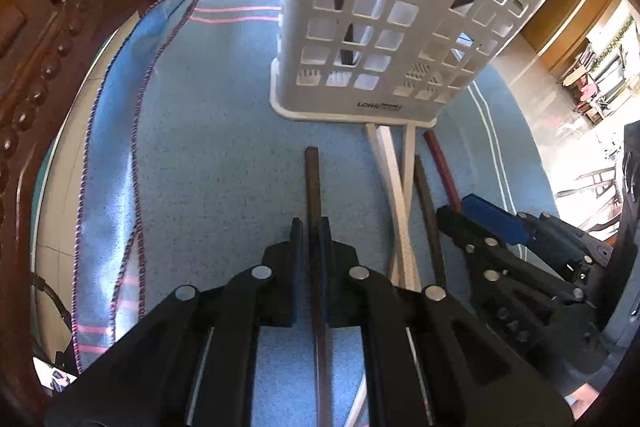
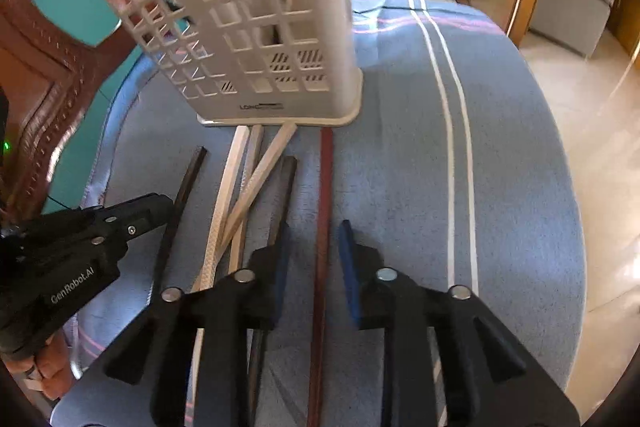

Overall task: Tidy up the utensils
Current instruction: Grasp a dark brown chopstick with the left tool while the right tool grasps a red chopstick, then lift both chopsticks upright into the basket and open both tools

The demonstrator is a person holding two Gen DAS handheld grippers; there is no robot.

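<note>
Your left gripper point(image 1: 311, 227) has its jaws clamped on a dark chopstick point(image 1: 313, 187), which runs straight up the middle of the left wrist view with its far end pointing at the white utensil basket point(image 1: 372, 27); holding it lengthwise like that looks meant to let you tip it up and drop it end-first into the basket. Your right gripper point(image 2: 314, 239) has its jaws apart, straddling the dark red chopstick point(image 2: 325, 187) without the pads pressing on it, so nothing is held there yet. The rest of the sticks lie on the blue cloth point(image 2: 400, 147) over the counter, just in front of the basket's base: a crossed bundle of white chopsticks point(image 2: 248, 187) and another dark stick point(image 2: 286, 187) between your two grippers. Their far ends nearly touch the basket's foot, so each needs only a short lift. The basket stands upright and already holds at least one dark utensil behind its grid. Since the white ones overlap, taking the free outer sticks first seems the sensible order.
</note>
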